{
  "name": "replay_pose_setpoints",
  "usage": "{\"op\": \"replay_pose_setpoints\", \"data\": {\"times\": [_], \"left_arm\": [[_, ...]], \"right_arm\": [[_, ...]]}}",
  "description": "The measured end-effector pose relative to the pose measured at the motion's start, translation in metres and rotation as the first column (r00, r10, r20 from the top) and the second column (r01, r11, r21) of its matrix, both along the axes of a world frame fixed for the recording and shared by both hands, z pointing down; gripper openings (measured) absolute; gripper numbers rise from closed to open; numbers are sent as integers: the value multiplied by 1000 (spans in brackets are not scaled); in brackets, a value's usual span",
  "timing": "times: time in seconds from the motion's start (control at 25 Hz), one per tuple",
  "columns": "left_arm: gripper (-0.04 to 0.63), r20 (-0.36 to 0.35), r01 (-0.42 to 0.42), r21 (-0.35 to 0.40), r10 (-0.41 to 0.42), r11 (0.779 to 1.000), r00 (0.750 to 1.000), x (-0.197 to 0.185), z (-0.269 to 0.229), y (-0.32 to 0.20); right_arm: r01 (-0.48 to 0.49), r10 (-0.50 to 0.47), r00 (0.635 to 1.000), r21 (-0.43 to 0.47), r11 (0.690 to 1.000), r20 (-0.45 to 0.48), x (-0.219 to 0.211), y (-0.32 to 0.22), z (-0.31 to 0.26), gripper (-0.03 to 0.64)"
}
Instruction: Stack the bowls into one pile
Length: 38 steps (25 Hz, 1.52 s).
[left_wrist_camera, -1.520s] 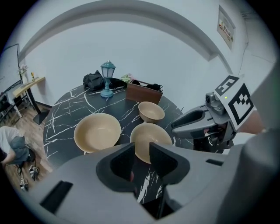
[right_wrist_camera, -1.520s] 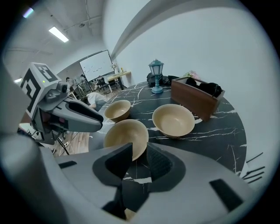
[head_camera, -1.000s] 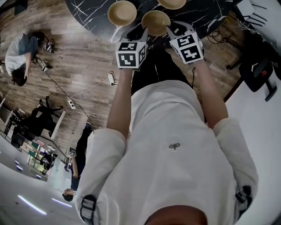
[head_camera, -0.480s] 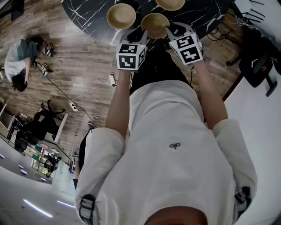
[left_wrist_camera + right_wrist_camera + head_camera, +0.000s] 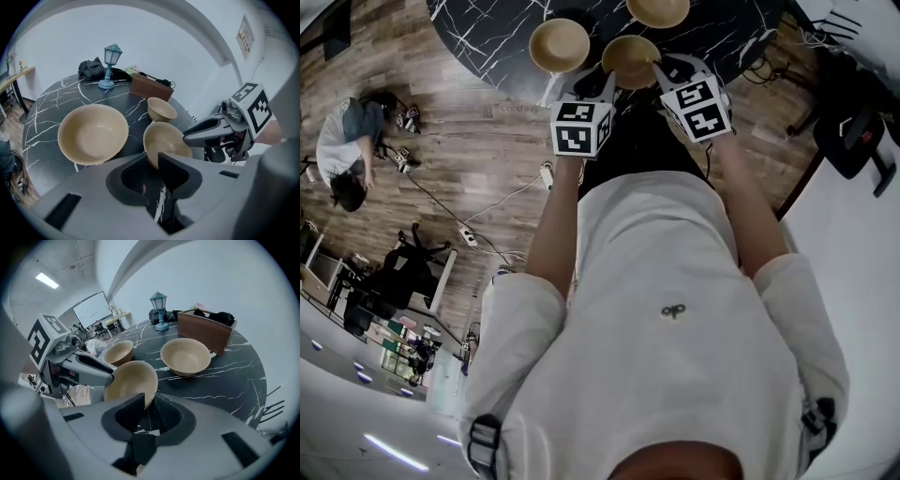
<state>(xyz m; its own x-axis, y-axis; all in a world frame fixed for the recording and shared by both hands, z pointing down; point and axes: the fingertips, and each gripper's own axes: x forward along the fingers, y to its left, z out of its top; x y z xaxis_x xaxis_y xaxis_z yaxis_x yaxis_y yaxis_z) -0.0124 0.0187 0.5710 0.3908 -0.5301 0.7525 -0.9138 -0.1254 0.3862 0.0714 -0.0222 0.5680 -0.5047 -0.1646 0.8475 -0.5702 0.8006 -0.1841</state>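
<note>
Three tan bowls stand apart on the dark marbled bench (image 5: 478, 33), so no pile exists yet. The near bowl (image 5: 630, 58) sits close to the bench edge just in front of the person, and both grippers are on it from opposite sides. I think two are used because the wall is thin and smooth, and one pinch alone could let it swing.

The left gripper (image 5: 153, 165) has just been closing its jaws. They stand only a little apart, with the near side of the rim between them and the pads pressing on it. The right gripper (image 5: 149, 401) has also been closing. The opposite part of the rim is between its jaws, lying against one pad, and the other pad seems to be just meeting it. Both grippers point steeply down, which lets the jaws go over the rim from above, one inside the wall and one outside.

The left bowl (image 5: 560, 44) and the far bowl (image 5: 657, 9) lie upright and untouched, near each other. Either could receive the near bowl, in my judgement.
</note>
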Motion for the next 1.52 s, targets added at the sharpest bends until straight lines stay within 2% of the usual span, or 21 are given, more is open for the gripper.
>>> {"op": "replay_pose_setpoints", "data": {"times": [0.24,0.6,1.0,1.24,1.52], "left_arm": [[72,-12,-54,4,54,999,998,1,-5,-4],[71,-10,-161,95,162,982,987,5,-39,-32],[61,-17,-215,177,221,960,975,-3,-67,-70],[58,-2,-276,229,284,934,959,1,-76,-90],[55,26,-342,251,347,905,937,7,-75,-113]], "right_arm": [[-37,37,999,11,999,4,3,0,-8,67],[-147,145,989,85,985,29,10,-20,-40,61],[-247,240,969,165,955,61,9,-42,-69,63],[-333,321,943,203,921,90,12,-56,-78,61],[-396,382,918,212,894,103,19,-71,-74,63]]}}
